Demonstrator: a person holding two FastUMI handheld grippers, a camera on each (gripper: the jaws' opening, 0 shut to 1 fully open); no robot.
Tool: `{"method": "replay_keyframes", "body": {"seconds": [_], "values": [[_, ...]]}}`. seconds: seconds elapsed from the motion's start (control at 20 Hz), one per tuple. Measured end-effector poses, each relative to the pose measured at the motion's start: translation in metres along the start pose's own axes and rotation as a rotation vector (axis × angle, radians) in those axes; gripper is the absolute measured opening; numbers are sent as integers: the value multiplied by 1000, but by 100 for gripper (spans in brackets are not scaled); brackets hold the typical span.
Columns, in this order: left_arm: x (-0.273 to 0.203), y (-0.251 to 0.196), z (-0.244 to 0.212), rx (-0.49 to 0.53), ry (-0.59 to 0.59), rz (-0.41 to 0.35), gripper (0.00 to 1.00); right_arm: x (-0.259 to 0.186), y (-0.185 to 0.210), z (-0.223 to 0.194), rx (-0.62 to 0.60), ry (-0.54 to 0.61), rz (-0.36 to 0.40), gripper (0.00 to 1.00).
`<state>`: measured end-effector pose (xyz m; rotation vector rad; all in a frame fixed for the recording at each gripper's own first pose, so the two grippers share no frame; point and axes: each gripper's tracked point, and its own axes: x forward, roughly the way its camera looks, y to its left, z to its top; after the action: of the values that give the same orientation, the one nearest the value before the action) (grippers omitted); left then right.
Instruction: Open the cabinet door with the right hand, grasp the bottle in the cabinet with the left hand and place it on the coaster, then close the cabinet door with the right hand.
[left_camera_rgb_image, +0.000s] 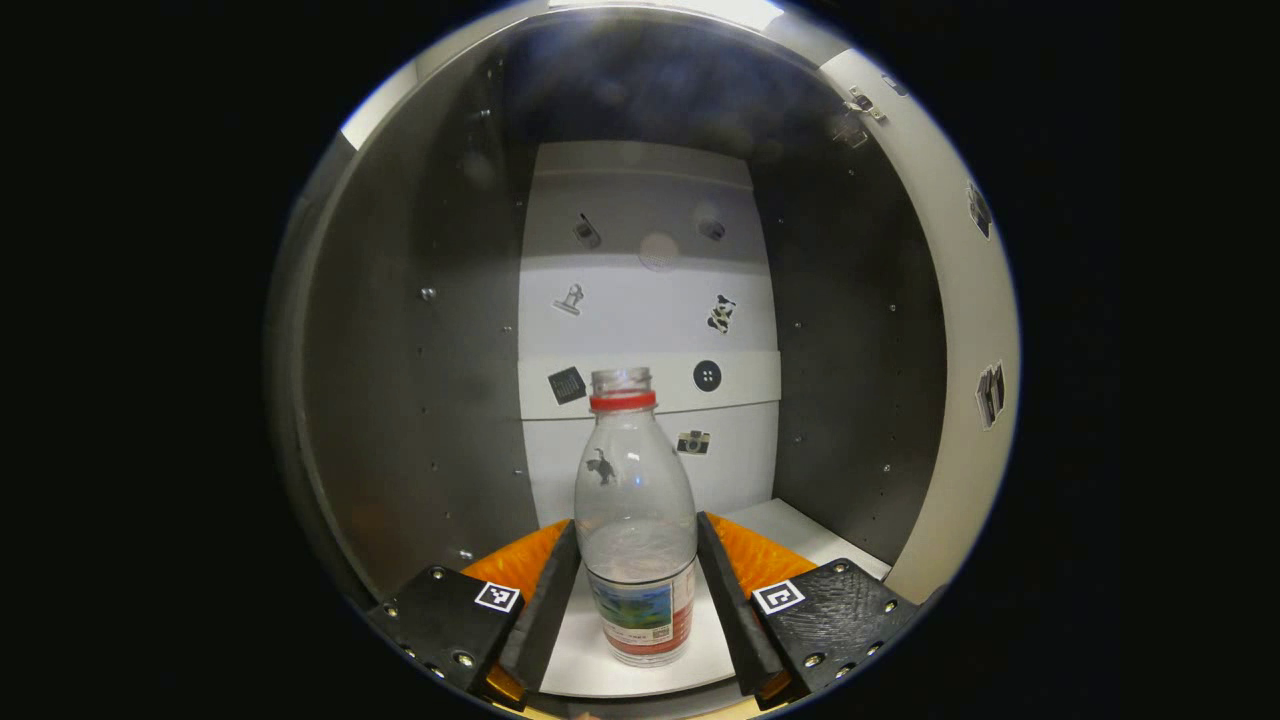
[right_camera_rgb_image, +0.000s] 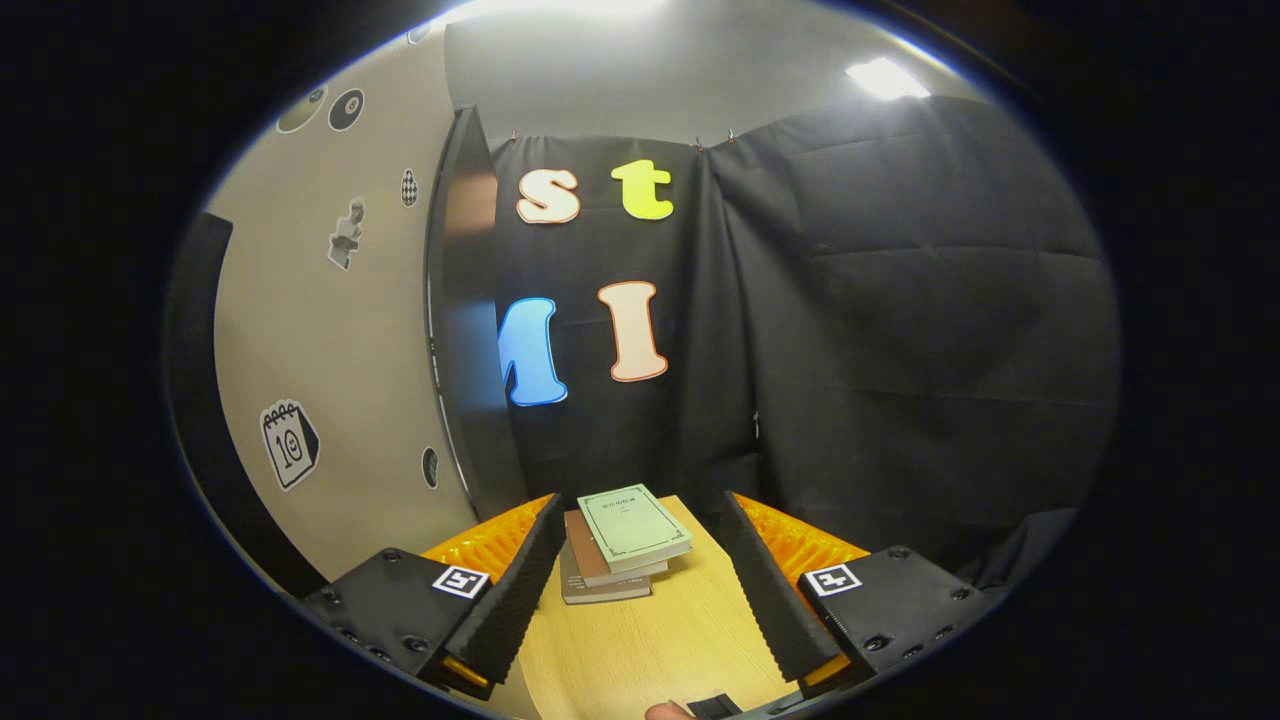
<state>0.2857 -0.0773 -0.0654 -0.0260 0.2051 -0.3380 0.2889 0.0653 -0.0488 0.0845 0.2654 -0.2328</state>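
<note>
The left gripper (left_camera_rgb_image: 638, 580) is reaching into the open cabinet (left_camera_rgb_image: 420, 350), and its jaws are standing open on either side of the bottle (left_camera_rgb_image: 636, 520). Whether the fingers are touching the bottle's sides cannot be told; they are lying just beside it, left and right, without visibly pressing. The bottle is standing upright on the cabinet's pale floor (left_camera_rgb_image: 800, 530), near the front edge. It is clear plastic, with a red ring around the neck, no cap on top, and a coloured label around its lower part. Behind it, the far back panel (left_camera_rgb_image: 650, 310) is showing several small stickers, and the dark side walls are rising left and right of the bottle.

In the right gripper view, the right gripper (right_camera_rgb_image: 635, 580) is hanging over a light wooden desk (right_camera_rgb_image: 640, 640) with its jaws open and nothing between them. A small stack of books (right_camera_rgb_image: 620, 545) is lying on the desk at its far end, a pale green one on top. To the left, the cabinet door (right_camera_rgb_image: 330, 330) is standing open, its pale face carrying stickers and its dark edge facing the black cloth wall (right_camera_rgb_image: 900, 330). A fingertip (right_camera_rgb_image: 668, 711) is showing at the near bottom edge of that view.
</note>
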Motion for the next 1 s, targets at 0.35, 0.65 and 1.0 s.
{"method": "replay_keyframes", "body": {"seconds": [0.35,0.65,1.0], "values": [[-27,-4,15,-15,-38,-9,65,-5,-1,0,9,-2,12,99],[-78,2,31,-1,-81,30,67,-9,-2,3,-5,-9,53,99],[-146,13,35,2,-119,89,65,-19,1,2,-33,-6,123,94]]}}
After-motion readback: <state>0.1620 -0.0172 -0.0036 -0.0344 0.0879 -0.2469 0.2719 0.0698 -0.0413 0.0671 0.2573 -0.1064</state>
